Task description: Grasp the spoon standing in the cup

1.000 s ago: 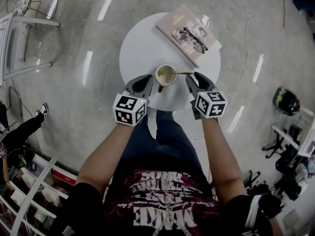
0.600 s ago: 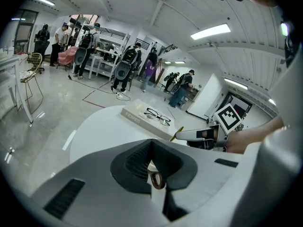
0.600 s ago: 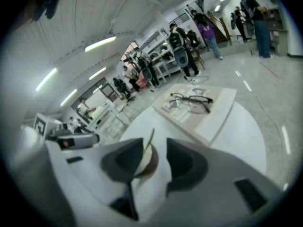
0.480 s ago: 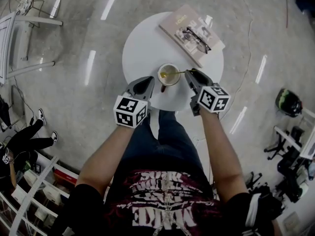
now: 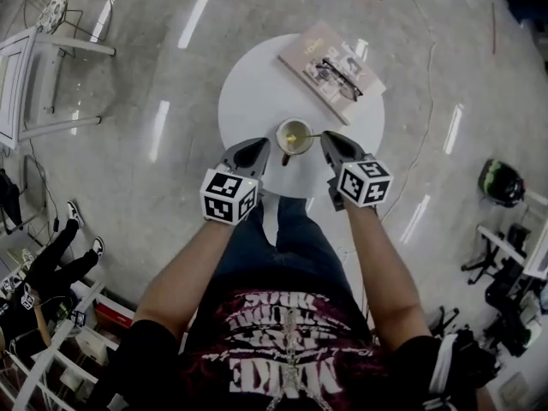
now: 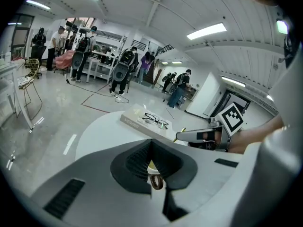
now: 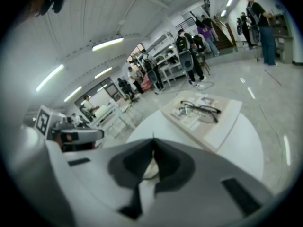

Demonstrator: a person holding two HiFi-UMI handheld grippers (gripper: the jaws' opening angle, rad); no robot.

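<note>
The grasp is judged not yet made. The slender gold-coloured metal spoon (image 5: 310,134) is seen leaning in the small round white cup (image 5: 280,137) near the front edge of the round white tabletop (image 5: 253,92). Its handle is directed towards the right gripper (image 5: 334,142), whose tip is placed just beside the handle's end. The left gripper (image 5: 254,148) is held just beside the cup's other side. Both pairs of jaws are pressed together with nothing caught between them. Opening them and closing on the handle is what remains.
</note>
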